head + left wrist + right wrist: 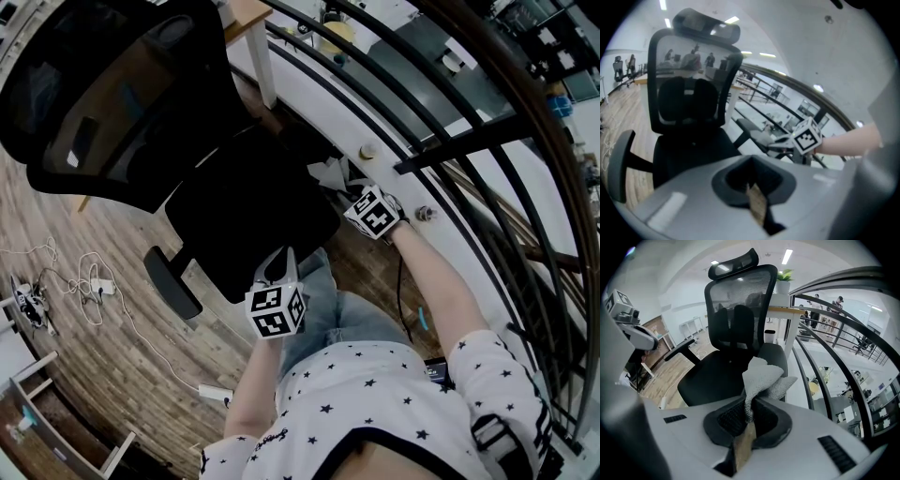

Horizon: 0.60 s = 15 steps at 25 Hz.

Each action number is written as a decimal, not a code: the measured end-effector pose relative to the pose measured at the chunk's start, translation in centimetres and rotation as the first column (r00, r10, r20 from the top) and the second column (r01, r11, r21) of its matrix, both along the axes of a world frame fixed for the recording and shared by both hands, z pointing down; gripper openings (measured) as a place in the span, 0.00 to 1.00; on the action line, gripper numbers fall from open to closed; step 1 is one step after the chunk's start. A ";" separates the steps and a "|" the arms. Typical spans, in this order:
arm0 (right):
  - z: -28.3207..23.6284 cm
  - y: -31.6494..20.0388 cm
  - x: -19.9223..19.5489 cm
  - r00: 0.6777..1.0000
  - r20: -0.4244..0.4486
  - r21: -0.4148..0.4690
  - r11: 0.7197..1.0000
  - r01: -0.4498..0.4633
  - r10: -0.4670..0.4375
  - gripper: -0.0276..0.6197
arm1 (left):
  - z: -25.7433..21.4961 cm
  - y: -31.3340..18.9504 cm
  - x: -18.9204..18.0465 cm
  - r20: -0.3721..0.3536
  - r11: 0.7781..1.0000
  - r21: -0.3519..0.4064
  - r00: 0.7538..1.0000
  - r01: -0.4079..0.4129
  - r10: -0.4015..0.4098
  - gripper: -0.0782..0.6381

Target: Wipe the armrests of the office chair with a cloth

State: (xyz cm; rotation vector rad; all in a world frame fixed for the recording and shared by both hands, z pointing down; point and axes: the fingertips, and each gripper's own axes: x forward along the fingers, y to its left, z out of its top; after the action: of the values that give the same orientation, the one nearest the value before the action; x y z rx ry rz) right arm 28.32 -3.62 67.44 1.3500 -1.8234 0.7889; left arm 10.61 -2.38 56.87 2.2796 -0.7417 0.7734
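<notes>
Right gripper view alone shows the cloth (761, 378) pinched in the jaws of the right gripper (749, 414). It is bunched, its long axis pointed forward along the jaws toward the office chair (736, 333), just before the armrest (777, 352) beside the railing (862, 275). In the head view only a crumpled tuft is seen beyond that gripper; the left gripper (751, 180) is shown in its own view with jaws pressed together, empty.

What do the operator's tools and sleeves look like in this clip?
Both the left tool and right tool have pale grey plastic shells, a dark oval recess and tan pads. Each carries a white cube with black square markers. A dark cable trails from the right one. The shirt is white, short-sleeved, with dark stars.
</notes>
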 end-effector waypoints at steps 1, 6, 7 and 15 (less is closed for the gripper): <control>0.0 0.2 0.0 1.000 -0.004 -0.001 1.000 0.000 0.000 0.09 | 0.0 0.1 -0.1 0.000 1.000 0.001 1.000 0.000 0.000 0.12; 0.2 1.2 -0.1 1.000 -0.016 -0.010 1.000 -0.003 0.003 0.09 | -0.1 0.6 -0.5 -0.001 1.000 0.002 1.000 0.006 -0.006 0.12; 0.2 1.4 -0.1 1.000 -0.017 -0.013 1.000 -0.003 0.003 0.09 | -0.1 0.6 -0.6 -0.001 1.000 0.002 1.000 0.008 -0.008 0.12; 0.7 2.4 -0.5 0.999 -0.034 -0.052 0.999 0.018 -0.020 0.09 | -0.5 0.6 -1.2 -0.009 1.000 0.013 1.000 0.014 -0.014 0.12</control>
State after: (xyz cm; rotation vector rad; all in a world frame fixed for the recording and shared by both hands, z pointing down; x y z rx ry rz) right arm 27.80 -1.22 68.15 1.3042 -1.7747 0.7926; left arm 9.44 -1.76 56.40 2.2852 -0.7597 0.7534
